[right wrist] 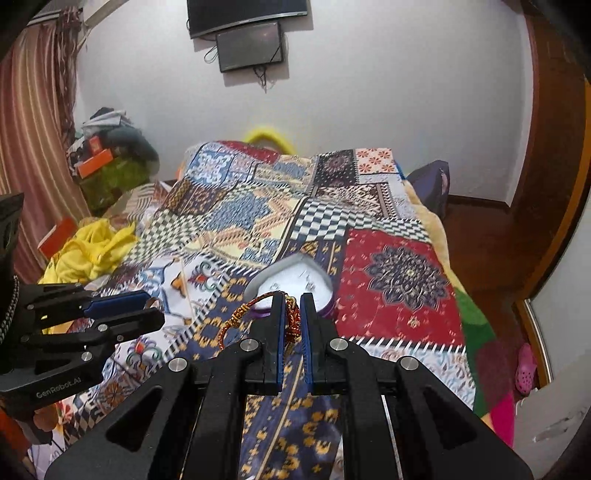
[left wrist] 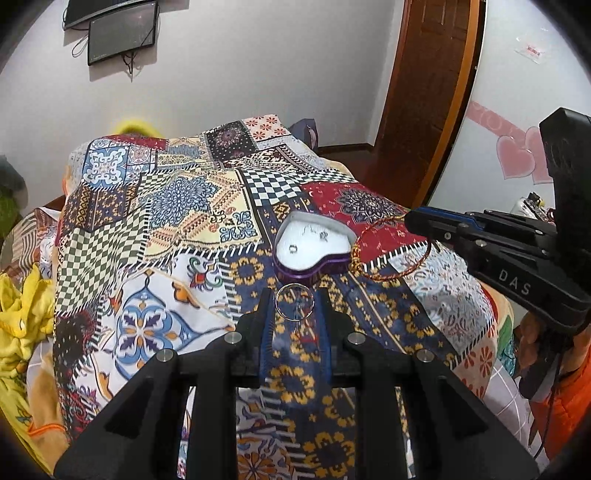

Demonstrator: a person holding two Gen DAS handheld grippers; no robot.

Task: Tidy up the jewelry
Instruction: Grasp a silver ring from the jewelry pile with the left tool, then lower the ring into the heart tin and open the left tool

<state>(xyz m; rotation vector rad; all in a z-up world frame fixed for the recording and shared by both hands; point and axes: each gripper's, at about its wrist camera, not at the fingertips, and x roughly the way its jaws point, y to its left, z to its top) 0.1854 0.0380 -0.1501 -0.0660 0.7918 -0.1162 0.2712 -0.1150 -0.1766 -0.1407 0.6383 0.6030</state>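
A purple heart-shaped box (left wrist: 314, 247) with a white lining stands open on the patchwork bedspread (left wrist: 166, 206); small earrings and a ring lie in it. My left gripper (left wrist: 294, 300) is shut on a thin silver bangle (left wrist: 294, 301), held upright just in front of the box. My right gripper (right wrist: 292, 308) is shut on a red and gold thread bracelet (right wrist: 243, 314), held just before the box (right wrist: 295, 280). In the left wrist view the bracelet (left wrist: 388, 254) hangs right of the box, under the right gripper (left wrist: 417, 221). The left gripper (right wrist: 147, 306) shows at the left of the right wrist view.
The bed drops off at the right to a wooden floor and a brown door (left wrist: 424, 92). Yellow cloth (right wrist: 88, 251) and piled clutter (right wrist: 107, 155) lie at the left. Two dark screens (right wrist: 247, 33) hang on the white wall.
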